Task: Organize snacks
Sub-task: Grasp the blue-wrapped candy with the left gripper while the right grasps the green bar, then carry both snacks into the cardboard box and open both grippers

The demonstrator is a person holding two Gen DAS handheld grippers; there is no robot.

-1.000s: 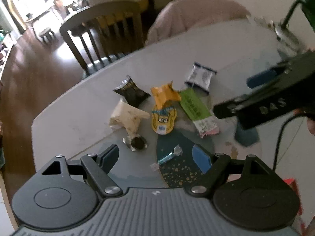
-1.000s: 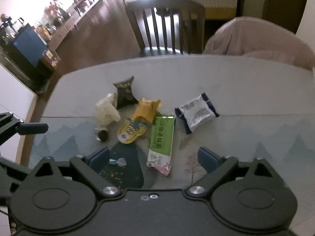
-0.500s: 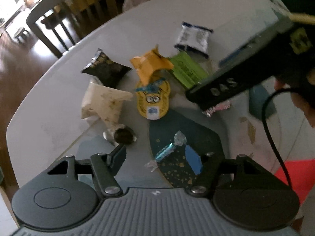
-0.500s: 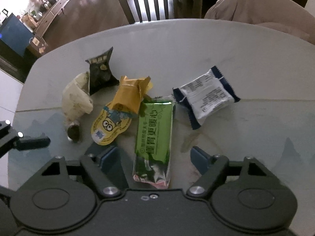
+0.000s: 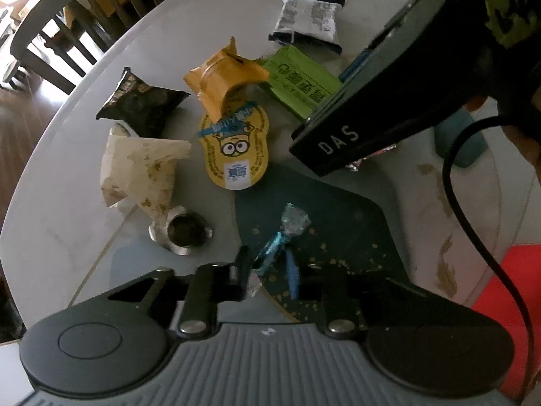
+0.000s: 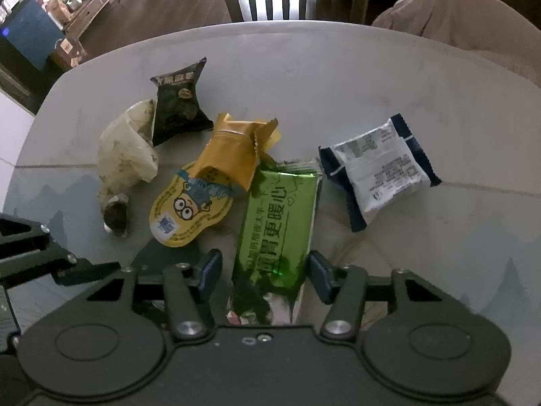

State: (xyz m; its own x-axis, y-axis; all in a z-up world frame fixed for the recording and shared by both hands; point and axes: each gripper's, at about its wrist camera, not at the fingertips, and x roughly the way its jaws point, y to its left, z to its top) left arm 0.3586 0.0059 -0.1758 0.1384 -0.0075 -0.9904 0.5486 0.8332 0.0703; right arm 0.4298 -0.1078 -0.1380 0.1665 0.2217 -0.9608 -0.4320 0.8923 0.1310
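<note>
1. Carrying all the snacks, the round pale grey tabletop [image 6: 338, 67] fills both views, with a dark wooden slatted chair [image 5: 50, 23] behind its far edge.
2. The right hand-held gripper [image 6: 263, 270] is low over the tabletop with its blue-padded jaws apart, one on each side of the near end of the green foil snack packet with Chinese letters [image 6: 279, 223]; whether the pads touch the packet I cannot tell.
3. The left hand-held gripper [image 5: 267, 270] has its jaws close together around the small blue twisted candy wrapper [image 5: 280, 240], which lies on a dark teal patch of the tabletop; whether they press on it I cannot tell.
4. The white and navy snack packet [image 6: 378, 172] lies just right of the green packet.
5. The cream crumpled paper wrapper [image 6: 125, 149] lies at the left of the group, touching the black snack packet [image 6: 177, 101].
6. The orange-yellow folded pouch [image 6: 233, 149] lies partly over the yellow oval lid with a cartoon face [image 6: 189, 209].
7. The small silver foil cup with dark contents [image 5: 184, 230] sits just beside the cream wrapper.
</note>
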